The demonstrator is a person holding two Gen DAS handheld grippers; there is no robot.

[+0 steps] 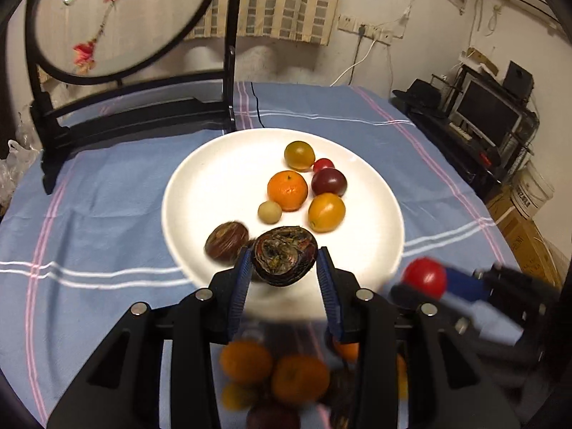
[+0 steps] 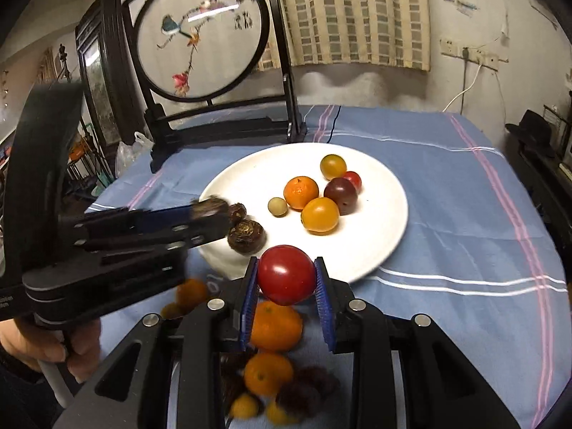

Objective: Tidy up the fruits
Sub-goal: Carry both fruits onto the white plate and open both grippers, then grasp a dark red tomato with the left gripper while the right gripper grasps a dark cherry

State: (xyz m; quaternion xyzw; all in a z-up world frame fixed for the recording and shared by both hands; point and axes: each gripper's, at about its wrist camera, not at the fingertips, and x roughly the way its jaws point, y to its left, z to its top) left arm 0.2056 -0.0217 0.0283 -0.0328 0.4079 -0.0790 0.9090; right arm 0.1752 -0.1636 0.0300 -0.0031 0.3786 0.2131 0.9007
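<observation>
My left gripper (image 1: 284, 268) is shut on a dark brown water chestnut (image 1: 284, 259), held over the near rim of the white plate (image 1: 200, 186). The plate carries a tangerine (image 1: 287, 190), several small tomatoes such as a yellow one (image 1: 326, 212), a pale longan (image 1: 269, 212) and another water chestnut (image 1: 226, 241). My right gripper (image 2: 286, 282) is shut on a red tomato (image 2: 286, 274) just short of the plate (image 2: 379, 236). In the right wrist view the left gripper's tips (image 2: 214, 214) are blurred beside two brown chestnuts (image 2: 246, 236). Loose tangerines (image 2: 275, 325) and dark fruits (image 2: 307, 386) lie under the grippers.
A round embroidered screen on a black stand (image 1: 118, 21) fills the table's back left. The blue striped cloth (image 1: 89, 196) covers the table. A person's hand (image 2: 46, 350) grips the left tool's handle. A shelf with a monitor (image 1: 489, 114) stands off the table's right edge.
</observation>
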